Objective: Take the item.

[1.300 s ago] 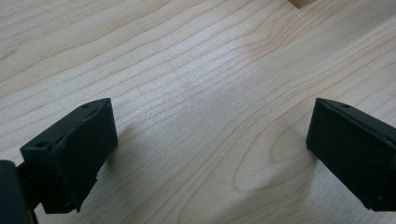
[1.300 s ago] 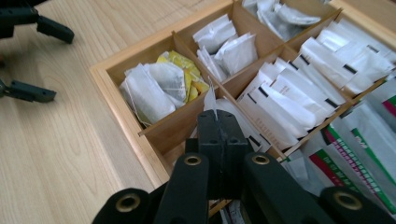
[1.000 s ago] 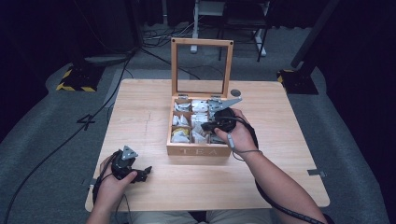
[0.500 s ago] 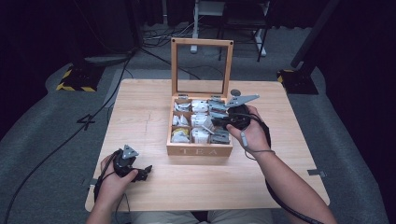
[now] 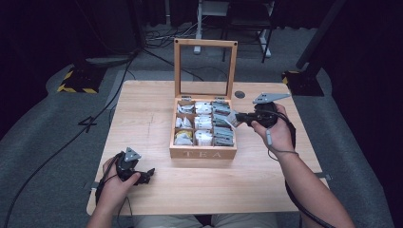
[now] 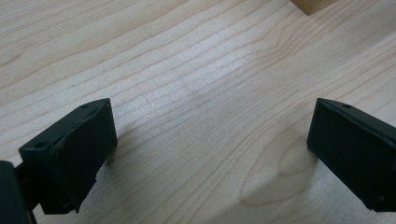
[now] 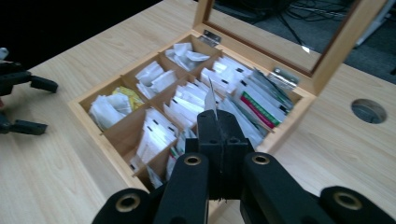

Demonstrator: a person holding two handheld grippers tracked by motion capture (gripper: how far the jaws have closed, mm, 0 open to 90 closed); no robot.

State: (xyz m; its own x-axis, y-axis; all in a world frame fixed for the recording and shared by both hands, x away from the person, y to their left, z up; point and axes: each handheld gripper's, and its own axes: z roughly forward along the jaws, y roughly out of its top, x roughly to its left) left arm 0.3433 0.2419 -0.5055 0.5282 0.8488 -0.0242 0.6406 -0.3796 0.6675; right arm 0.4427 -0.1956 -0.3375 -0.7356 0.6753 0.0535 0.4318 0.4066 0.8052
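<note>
A wooden tea box [image 5: 203,153] marked TEA stands mid-table, its glass lid [image 5: 205,45] upright. Its compartments hold several white tea packets [image 7: 159,133]. Just past the box's right side, my right gripper [image 5: 237,117] hangs above the table, shut on one thin white tea packet [image 5: 231,118]. The right gripper view shows that packet [image 7: 211,99] edge-on, sticking up from the closed jaws [image 7: 217,122]. Near the table's front left, my left gripper [image 5: 145,175] rests low with its jaws wide open [image 6: 210,144] over bare wood, nothing between them.
A round cable hole [image 5: 239,94] sits in the table behind the box's right corner. Bare wood [image 5: 142,118] spreads left of the box and along the front edge. A corner of the box [image 6: 312,4] shows at the top of the left gripper view.
My right gripper has risen out of the box's front-right compartments and moved right and back, carrying a tea packet with it. The left gripper has stayed put.
</note>
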